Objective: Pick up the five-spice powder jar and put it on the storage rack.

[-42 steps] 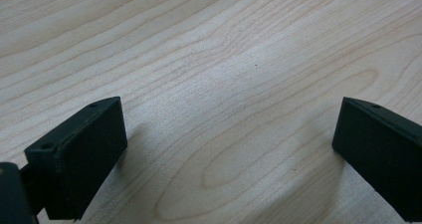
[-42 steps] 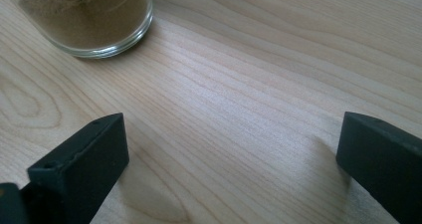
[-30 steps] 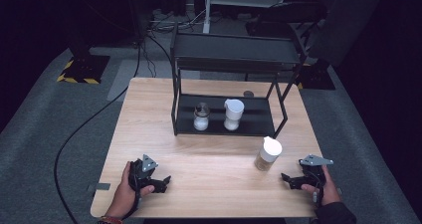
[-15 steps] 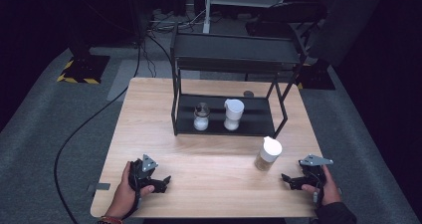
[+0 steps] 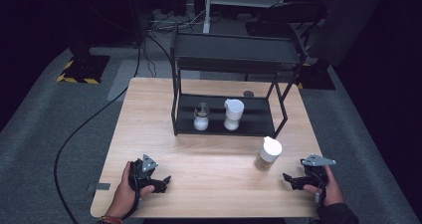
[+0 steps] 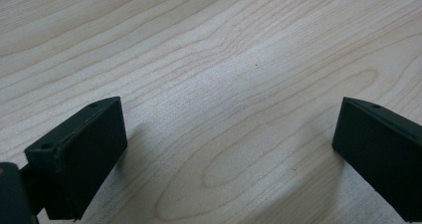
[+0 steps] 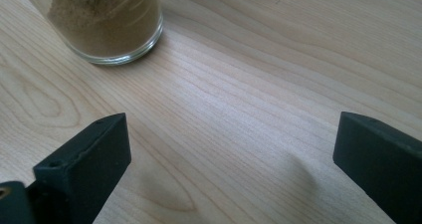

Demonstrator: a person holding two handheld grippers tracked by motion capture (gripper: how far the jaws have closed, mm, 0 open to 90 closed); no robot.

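High view: both jaws wide open and empty, left gripper (image 5: 158, 182) and right gripper (image 5: 294, 180) rested at table's (image 5: 149, 119) near edge; spice jar (image 5: 267, 154) could be toppled by an off-centre approach.

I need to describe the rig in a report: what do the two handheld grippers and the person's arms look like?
Both are black handheld tools. The left gripper and right gripper each carry a grey three-cornered plate on top and end in two blocky black jaws with small holes. A bracelet shows on the left wrist; a dark sleeve covers the right.
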